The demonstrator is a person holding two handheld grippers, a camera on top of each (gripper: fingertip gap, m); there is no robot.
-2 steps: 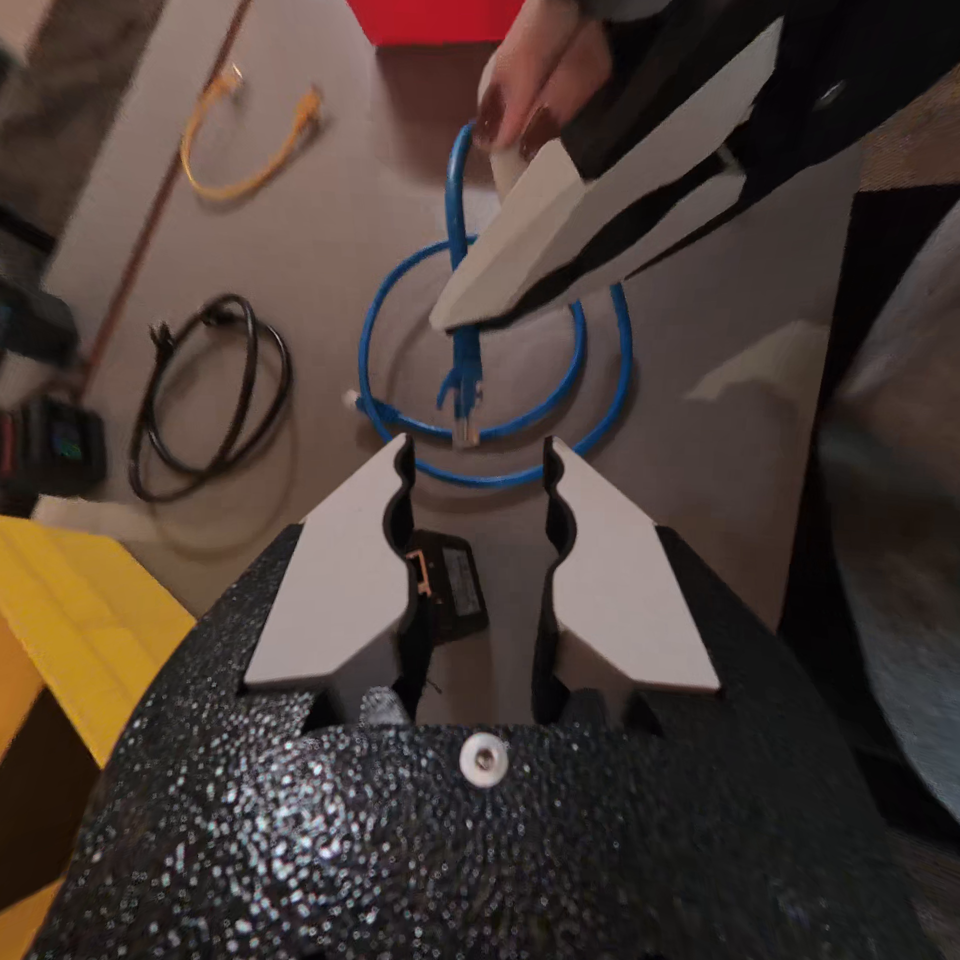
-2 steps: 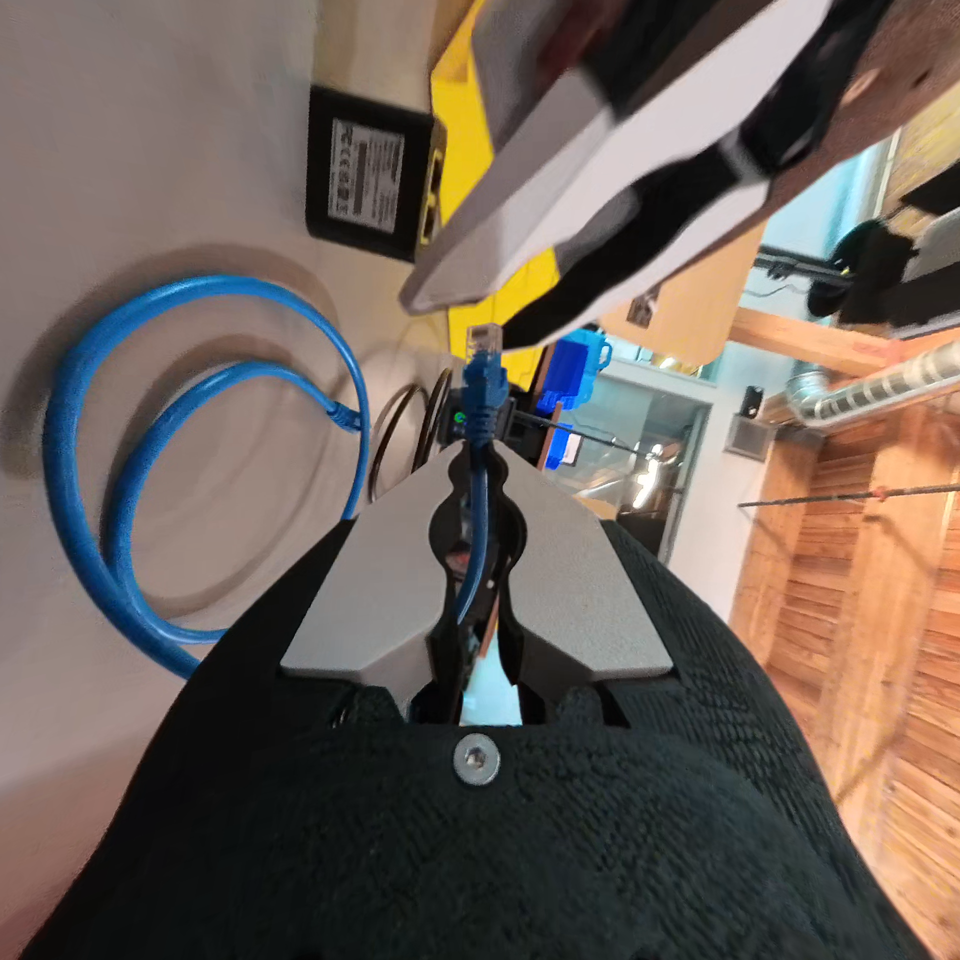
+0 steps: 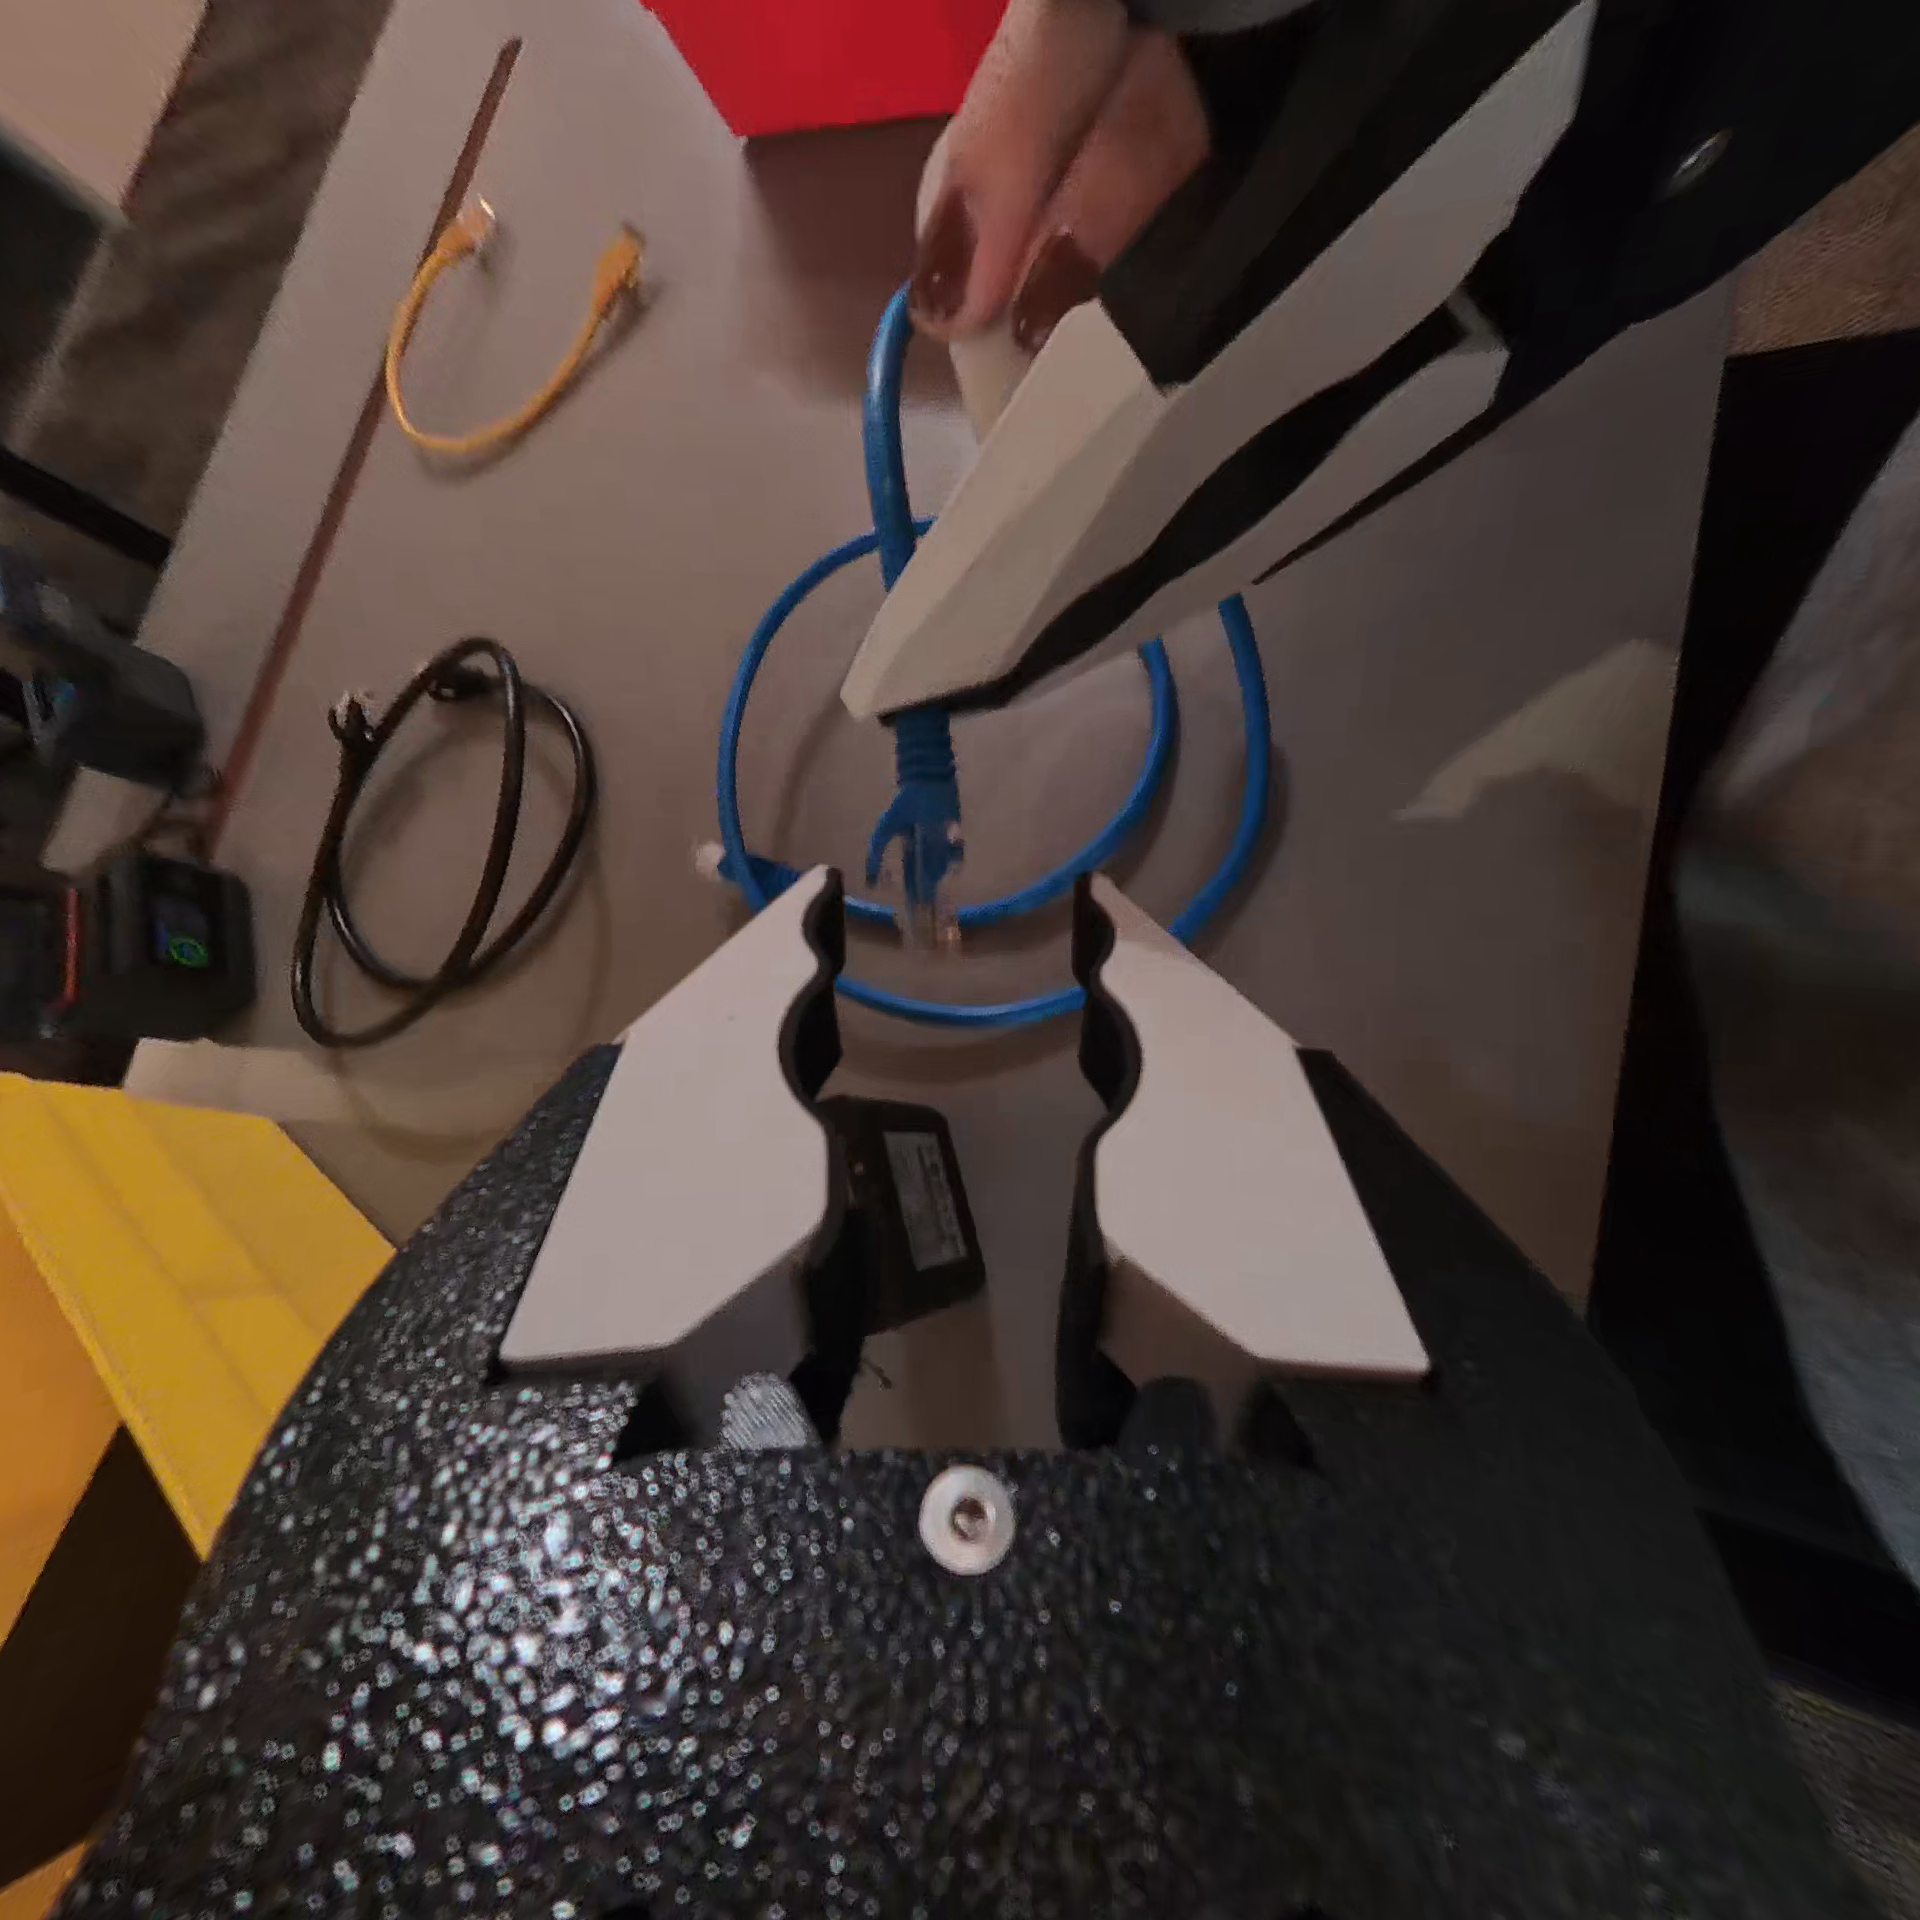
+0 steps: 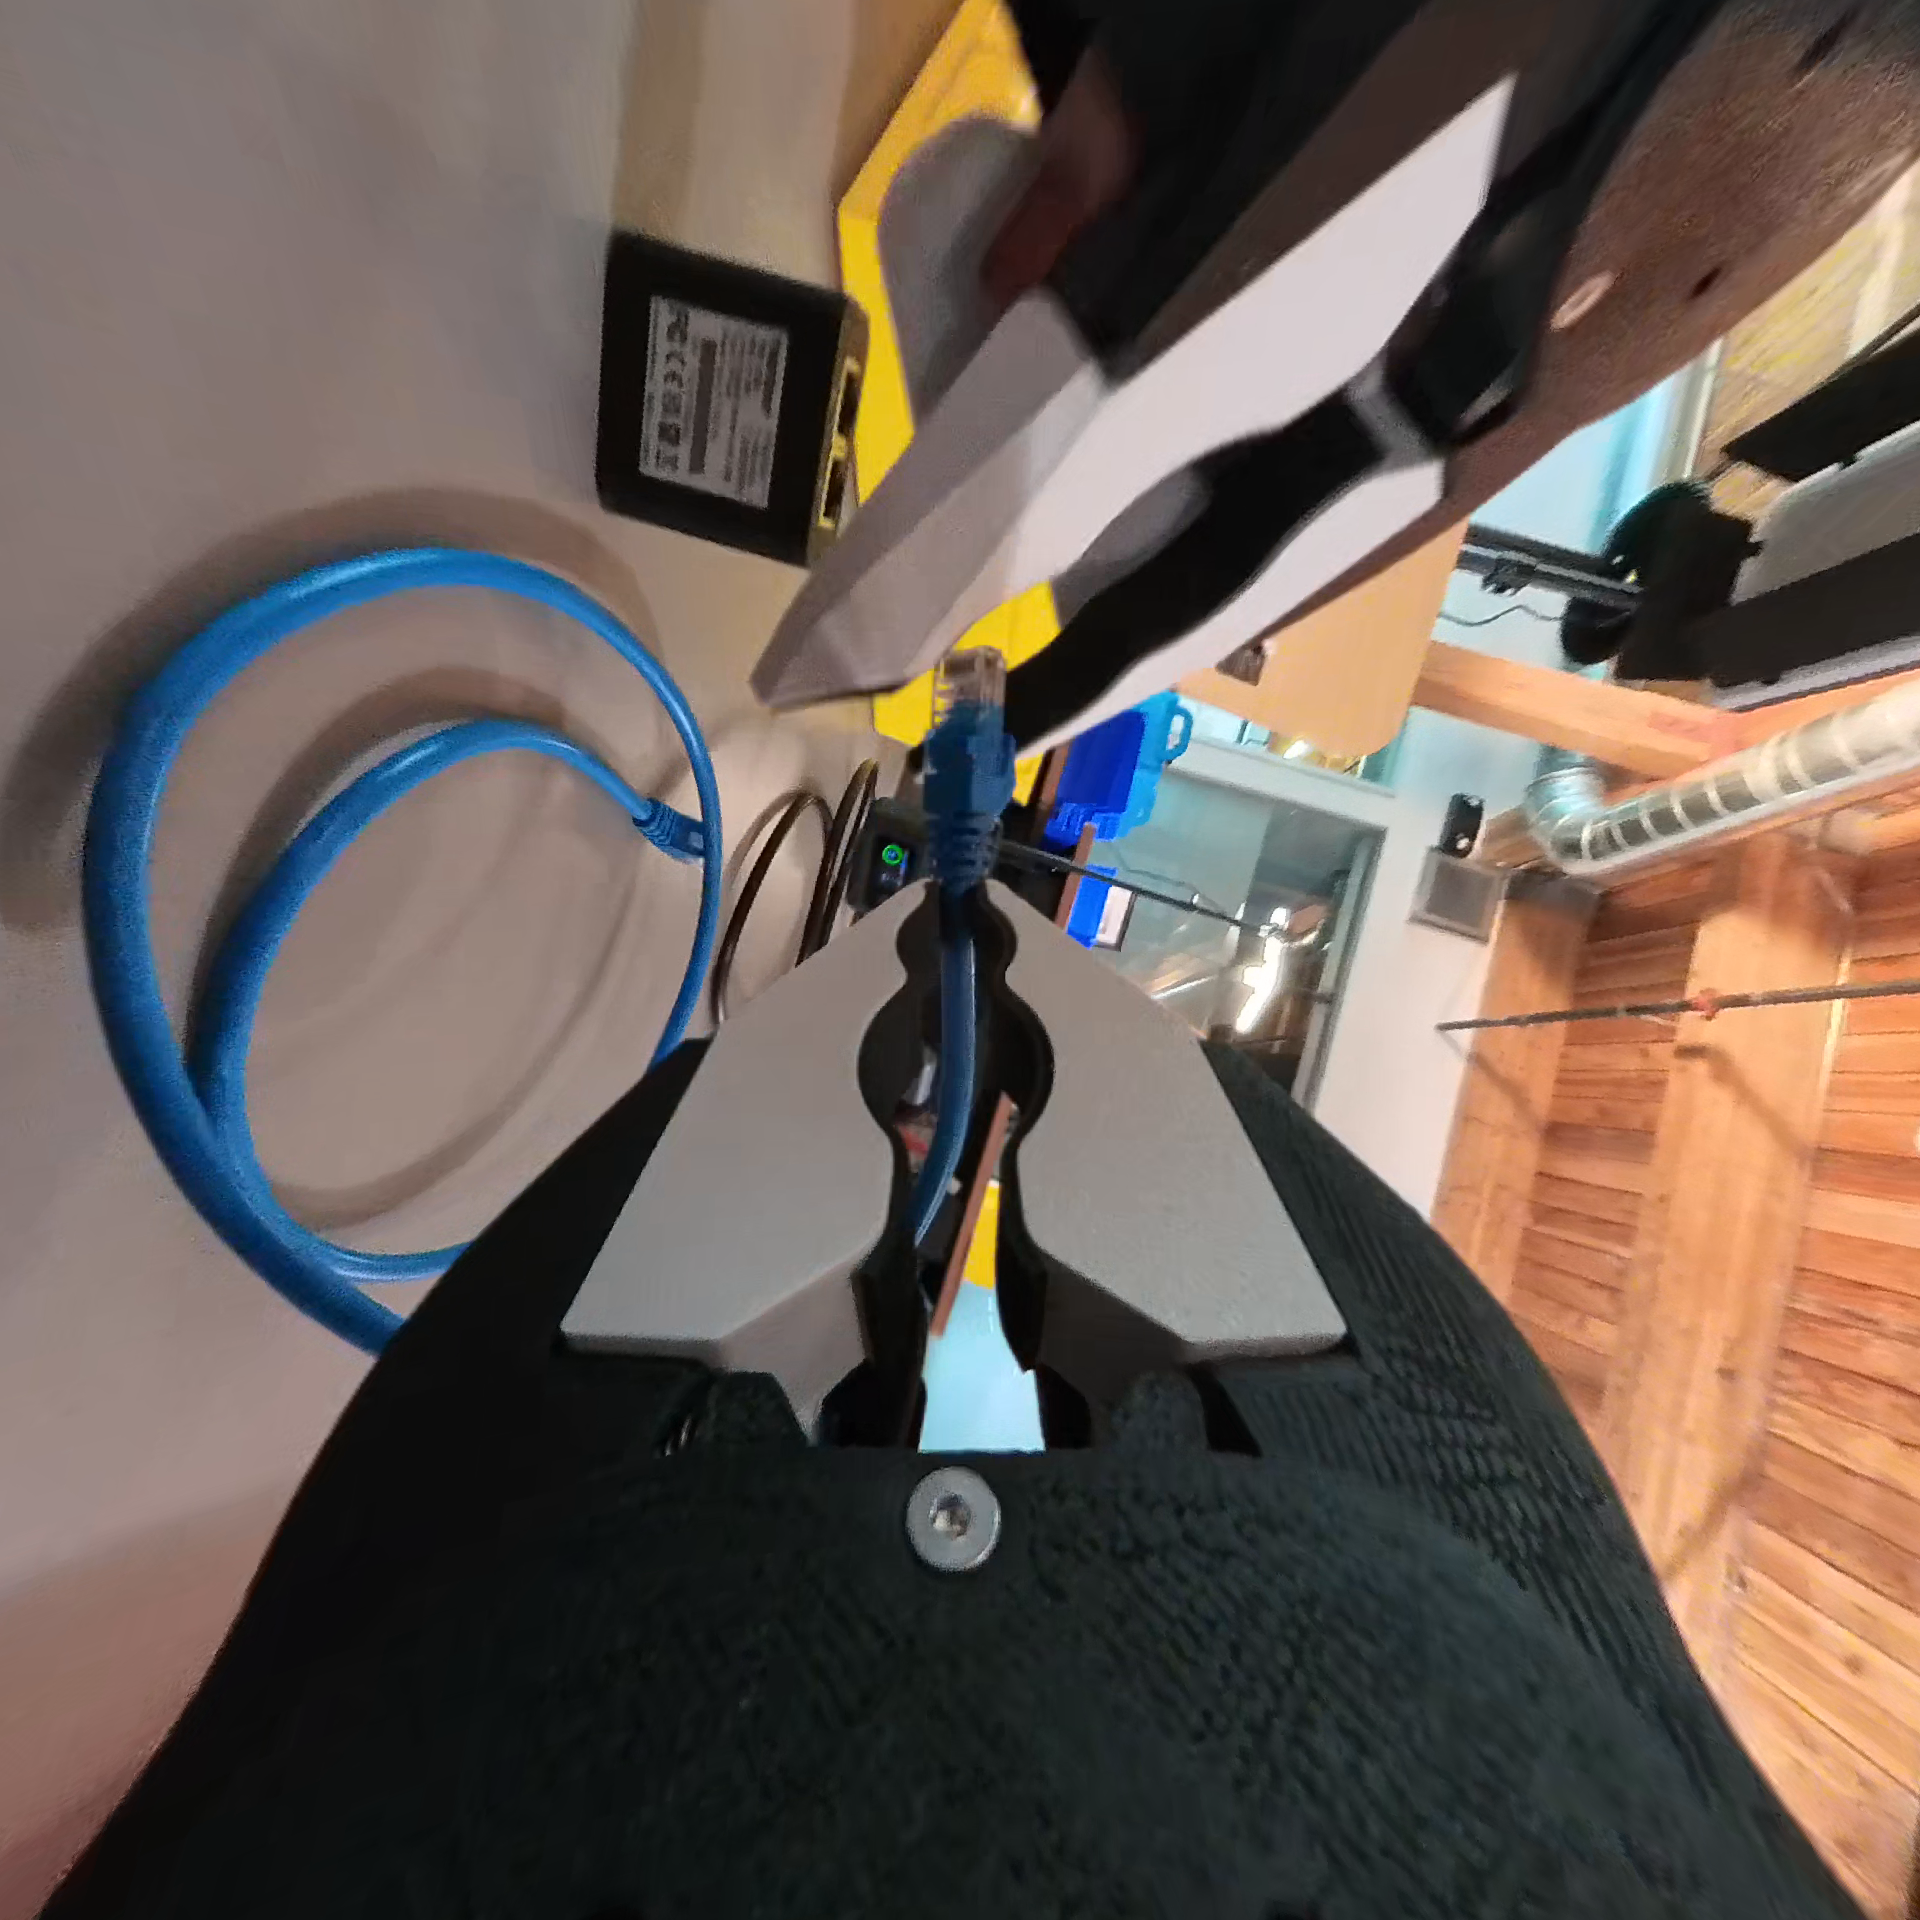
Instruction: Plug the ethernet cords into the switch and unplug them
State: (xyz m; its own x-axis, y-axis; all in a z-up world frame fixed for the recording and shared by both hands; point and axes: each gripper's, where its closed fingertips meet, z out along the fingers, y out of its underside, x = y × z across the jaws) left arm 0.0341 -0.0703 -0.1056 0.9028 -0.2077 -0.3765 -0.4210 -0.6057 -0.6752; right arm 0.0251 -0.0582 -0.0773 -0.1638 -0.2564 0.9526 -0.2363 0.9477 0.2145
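Right gripper (image 4: 961, 894) clamped on blue cord (image 4: 971, 790) (plug free) | left gripper (image 3: 956, 914) fingers apart, over switch (image 3: 914, 1195)

The left hand-held gripper (image 3: 956, 935) points forward with its two pale fingers spread wide apart, nothing between them. The right hand-held gripper (image 4: 961, 904) has its fingers drawn nearly together, pinching a thin blue cord at the tips. A person's hand (image 3: 1023, 197) wraps the right gripper's body, fingertips resting near its fingers.
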